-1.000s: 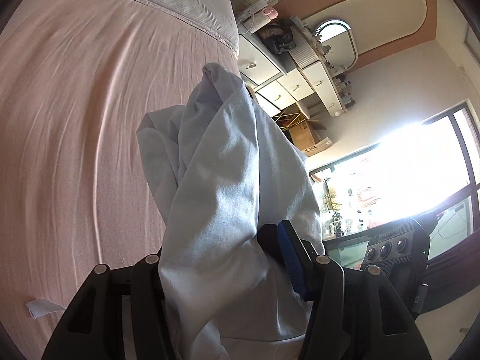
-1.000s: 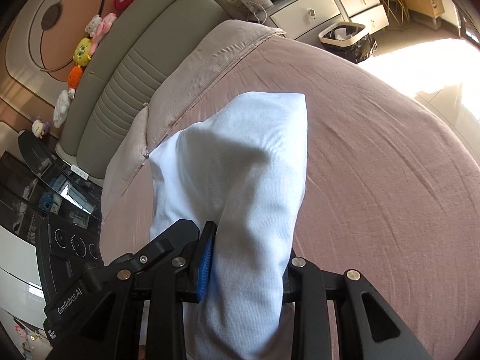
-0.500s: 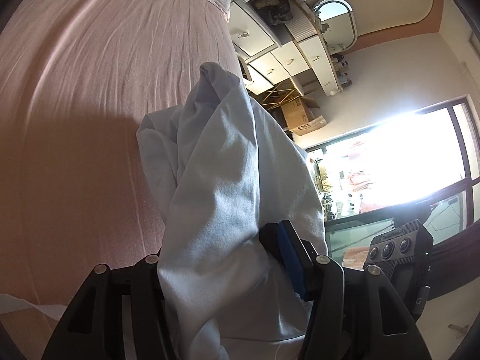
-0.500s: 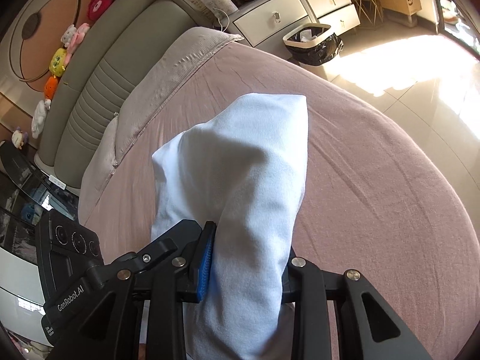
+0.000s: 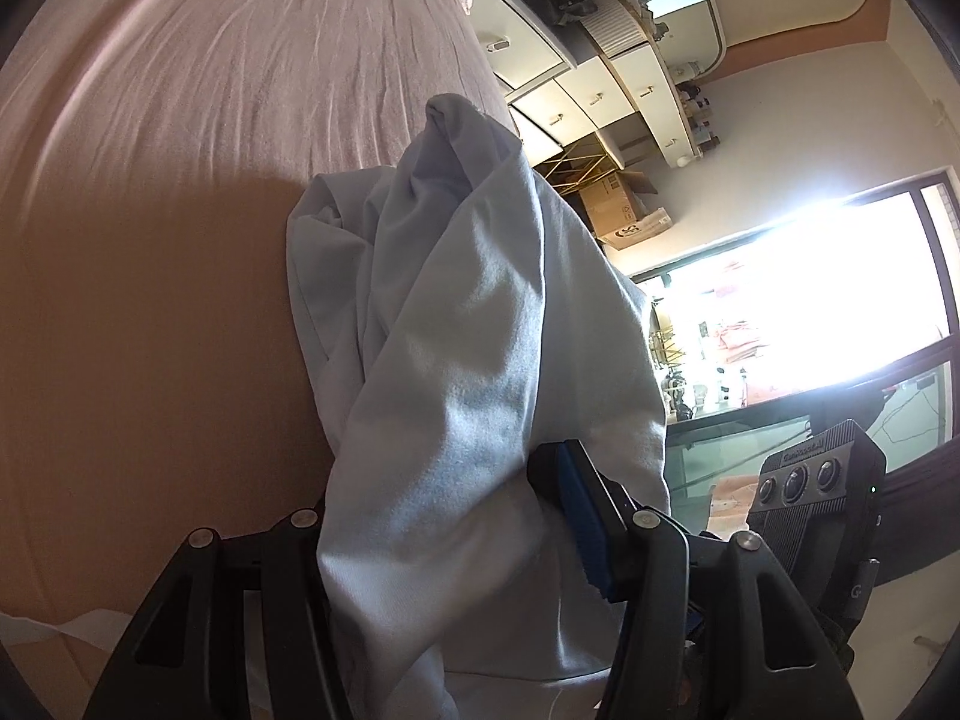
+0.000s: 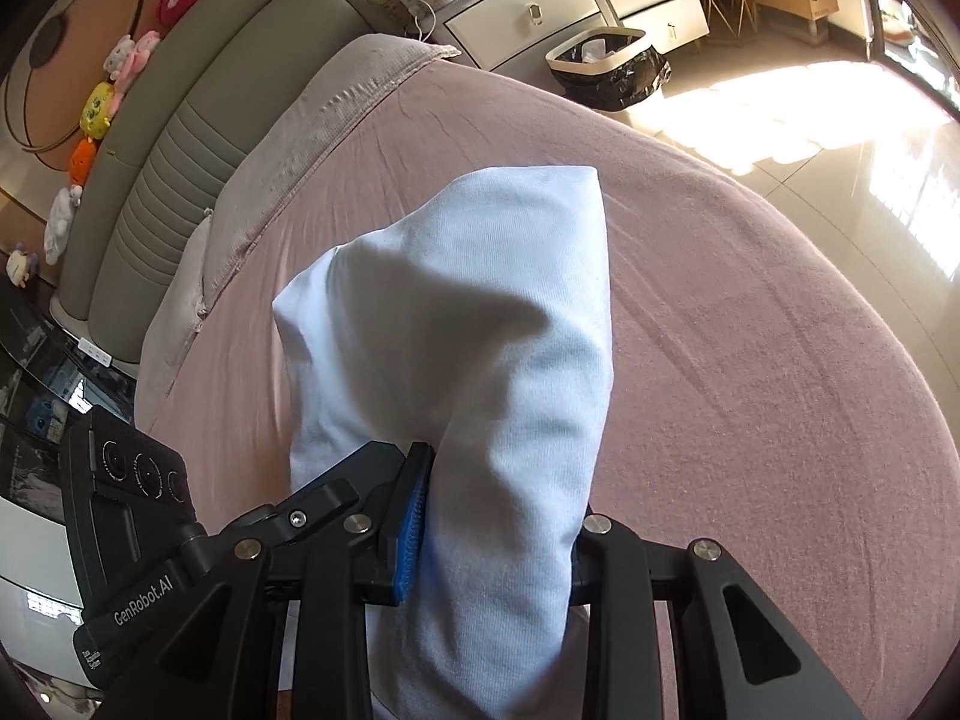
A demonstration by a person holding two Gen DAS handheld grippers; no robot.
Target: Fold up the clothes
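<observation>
left gripper (image 5: 462,516) clamped on a bunched pale blue garment (image 5: 468,324) above a pink bed sheet (image 5: 180,180); white drawers (image 5: 576,102), cardboard box (image 5: 624,216) and bright window (image 5: 810,300) behind.

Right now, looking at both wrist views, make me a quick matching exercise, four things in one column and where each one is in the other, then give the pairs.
Things:
1. garment
2. waste bin
3. plush toys
4. cardboard box

Places:
A. on the floor by the drawers
B. along the top of the headboard
C. clamped in both hand-held grippers
D. under a gold wire table, near the window

Pairs: 1-C, 2-A, 3-B, 4-D
</observation>
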